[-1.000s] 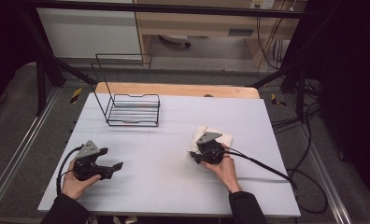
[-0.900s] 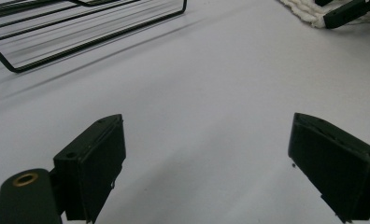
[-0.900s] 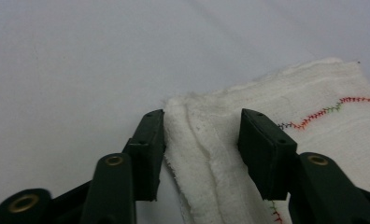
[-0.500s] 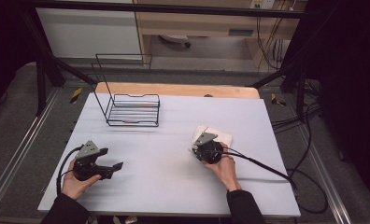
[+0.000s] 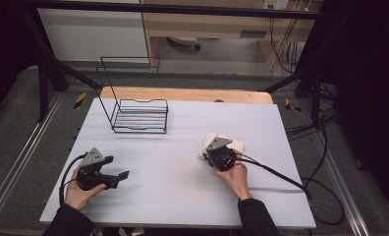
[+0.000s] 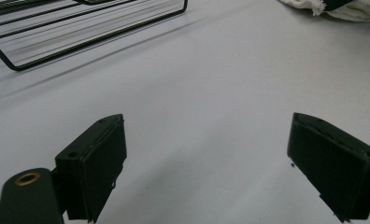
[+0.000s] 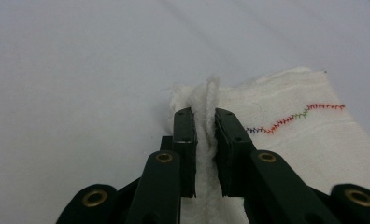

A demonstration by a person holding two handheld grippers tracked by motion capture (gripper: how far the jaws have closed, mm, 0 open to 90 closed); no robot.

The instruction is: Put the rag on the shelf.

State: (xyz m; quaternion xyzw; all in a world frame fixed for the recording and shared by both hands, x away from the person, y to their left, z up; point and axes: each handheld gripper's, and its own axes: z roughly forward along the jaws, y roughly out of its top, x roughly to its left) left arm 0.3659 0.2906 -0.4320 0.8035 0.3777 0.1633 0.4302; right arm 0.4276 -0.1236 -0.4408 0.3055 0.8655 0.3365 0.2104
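Pinching, right tongs (image 7: 204, 130): jaws nearly together on a raised fold of the white folded cloth with a coloured zigzag stitch (image 7: 286, 135), at its left edge.
Cloth position: flat on the pale grey counter (image 5: 182, 167), right of centre, just beyond the right hand (image 5: 236, 174).
Left tongs (image 6: 206, 158): jaws spread wide, nothing between them, low over bare counter at the near left, held by the left hand (image 5: 79, 191).
Black wire rack (image 5: 138, 115): stands at the far left of the counter, well apart from both tongs.
Cables: one trails from each tool, the right one running off the counter's right edge.
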